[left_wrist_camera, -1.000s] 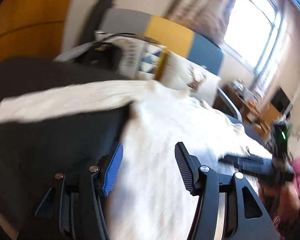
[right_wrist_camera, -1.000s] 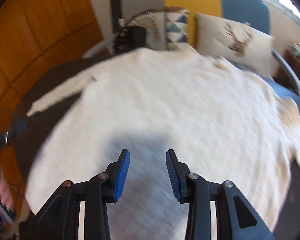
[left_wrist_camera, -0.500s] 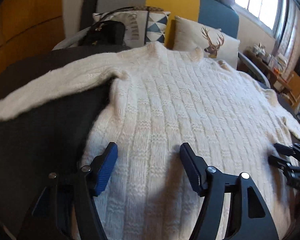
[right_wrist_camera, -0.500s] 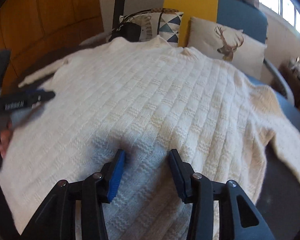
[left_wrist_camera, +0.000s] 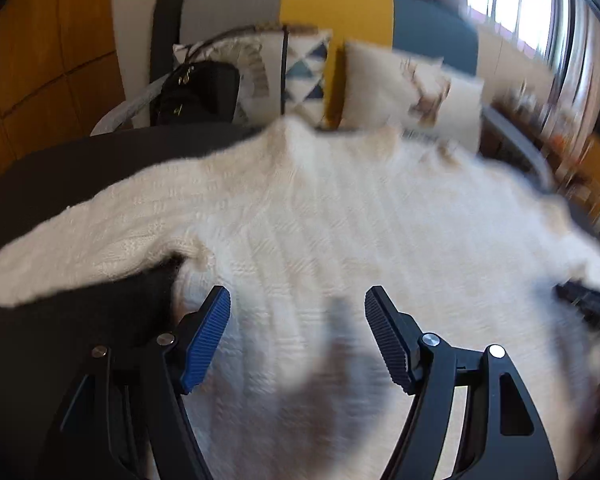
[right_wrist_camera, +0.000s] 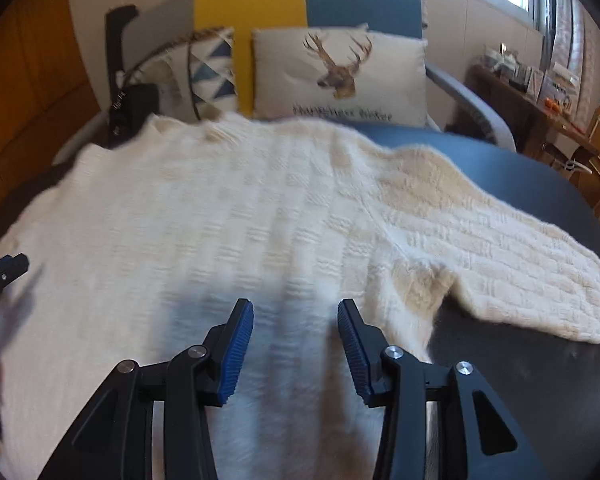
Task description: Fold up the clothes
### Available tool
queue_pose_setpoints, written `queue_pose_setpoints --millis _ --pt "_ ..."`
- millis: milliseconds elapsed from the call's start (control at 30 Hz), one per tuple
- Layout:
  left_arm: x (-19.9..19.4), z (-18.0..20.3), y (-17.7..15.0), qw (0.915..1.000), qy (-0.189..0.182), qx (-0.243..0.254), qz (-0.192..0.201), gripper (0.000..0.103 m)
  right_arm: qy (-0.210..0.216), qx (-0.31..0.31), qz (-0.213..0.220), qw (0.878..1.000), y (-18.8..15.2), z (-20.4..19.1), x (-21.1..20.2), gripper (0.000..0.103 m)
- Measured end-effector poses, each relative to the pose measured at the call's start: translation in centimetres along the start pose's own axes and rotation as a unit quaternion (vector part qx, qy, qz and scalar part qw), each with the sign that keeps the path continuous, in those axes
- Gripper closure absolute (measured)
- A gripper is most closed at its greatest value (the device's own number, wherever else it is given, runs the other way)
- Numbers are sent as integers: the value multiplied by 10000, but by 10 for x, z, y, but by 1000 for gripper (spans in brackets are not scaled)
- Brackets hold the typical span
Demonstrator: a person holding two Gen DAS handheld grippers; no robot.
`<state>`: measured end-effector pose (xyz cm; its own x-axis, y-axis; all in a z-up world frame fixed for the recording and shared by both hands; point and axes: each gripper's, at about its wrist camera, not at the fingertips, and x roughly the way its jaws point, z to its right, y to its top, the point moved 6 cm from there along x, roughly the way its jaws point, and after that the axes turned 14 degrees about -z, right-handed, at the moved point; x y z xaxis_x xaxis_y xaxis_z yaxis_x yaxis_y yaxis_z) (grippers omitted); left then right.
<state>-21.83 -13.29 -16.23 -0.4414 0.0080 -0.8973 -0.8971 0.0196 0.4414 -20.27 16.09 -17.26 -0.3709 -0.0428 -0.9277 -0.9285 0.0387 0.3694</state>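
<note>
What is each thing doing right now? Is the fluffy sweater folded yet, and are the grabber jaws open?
Cream knitted sweater: spread flat and unfolded on the dark table, both sleeves out.
Left gripper: jaws open above the sweater, having just been opening, nothing between them.
Right gripper: jaws open above the sweater, holding nothing.
Deer-print cushion: propped upright on the sofa.
Black handbag: standing upright, whether closed cannot be told.

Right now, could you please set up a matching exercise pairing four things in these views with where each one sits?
1. sweater
2. deer cushion
3. black bag
4. triangle cushion

a. propped against the blue backrest panel
b. spread flat on the dark table
c. far left on the sofa seat
d. between the bag and the deer cushion

Pairs: 1-b, 2-a, 3-c, 4-d
</note>
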Motion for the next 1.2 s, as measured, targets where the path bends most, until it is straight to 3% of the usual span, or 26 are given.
queue_pose_setpoints --millis 67,300,400,500,633,733,800,900,1200 --pt "7 -1 -4 9999 5 84 -85 23 -131 -200 120 9996 0 7 2 59" --pt "10 3 -6 9993 286 176 -134 13 -254 -147 134 9995 7 24 -1 59" --pt "11 0 -6 9996 197 115 -135 12 42 30 50 10000 11 18 -15 59" --pt "10 1 -6 9996 213 121 -112 12 510 252 503 9971 27 5 -37 58" --pt "11 1 -6 9998 173 103 -87 12 139 90 297 9994 65 -16 -16 58" --pt "11 1 -7 9998 176 102 -67 12 -47 409 68 9991 81 -14 11 57" --pt "11 1 -7 9998 176 101 -55 11 -200 616 52 9979 86 -10 20 56" --pt "12 1 -6 9998 156 88 -44 10 -548 426 216 9974 86 -15 22 53" --pt "13 2 -6 9998 155 71 -36 10 -850 433 220 9952 91 -12 20 46"
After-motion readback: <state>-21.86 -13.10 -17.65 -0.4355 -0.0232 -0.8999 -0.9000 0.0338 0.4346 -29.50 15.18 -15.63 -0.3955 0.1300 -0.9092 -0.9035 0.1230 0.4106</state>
